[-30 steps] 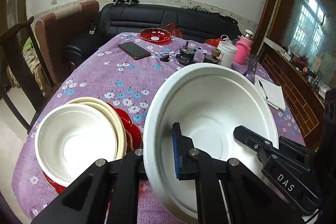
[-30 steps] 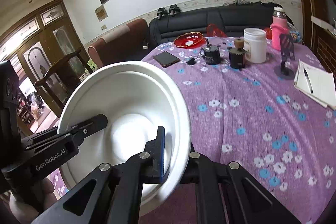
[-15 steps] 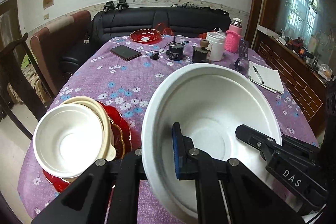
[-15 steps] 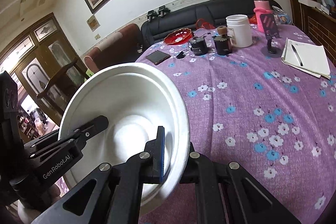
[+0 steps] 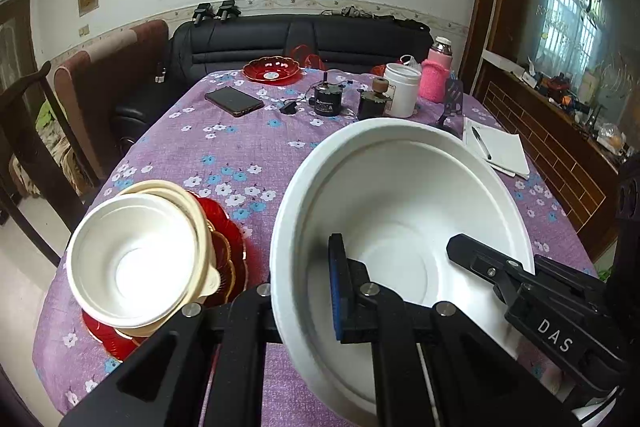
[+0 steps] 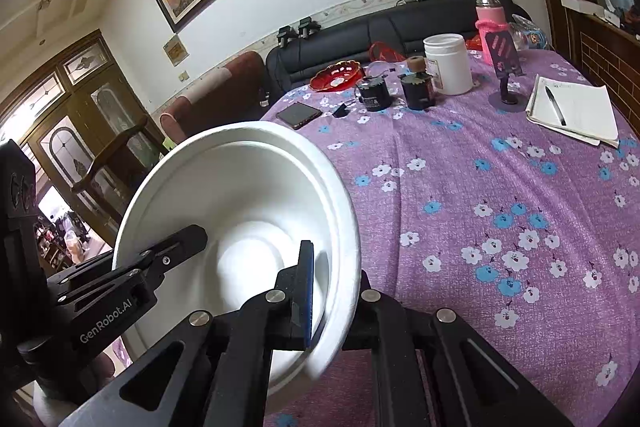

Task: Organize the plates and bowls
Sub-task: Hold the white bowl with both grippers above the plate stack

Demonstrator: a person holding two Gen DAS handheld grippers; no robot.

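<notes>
The stack has slid lower left; I keep both grippers clenched on the big bowl, level, easing toward it

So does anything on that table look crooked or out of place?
Yes: the stack at the near left edge is untidy. The small white bowl sits off-centre in a cream bowl, both shifted off the red plates beneath. The big white bowl is tilted, clamped at opposite rims by the left tool and right tool.

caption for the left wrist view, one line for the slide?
Both grippers' fingers pinch opposite rim sides of a large white bowl beside stacked bowls on red plates.
</notes>
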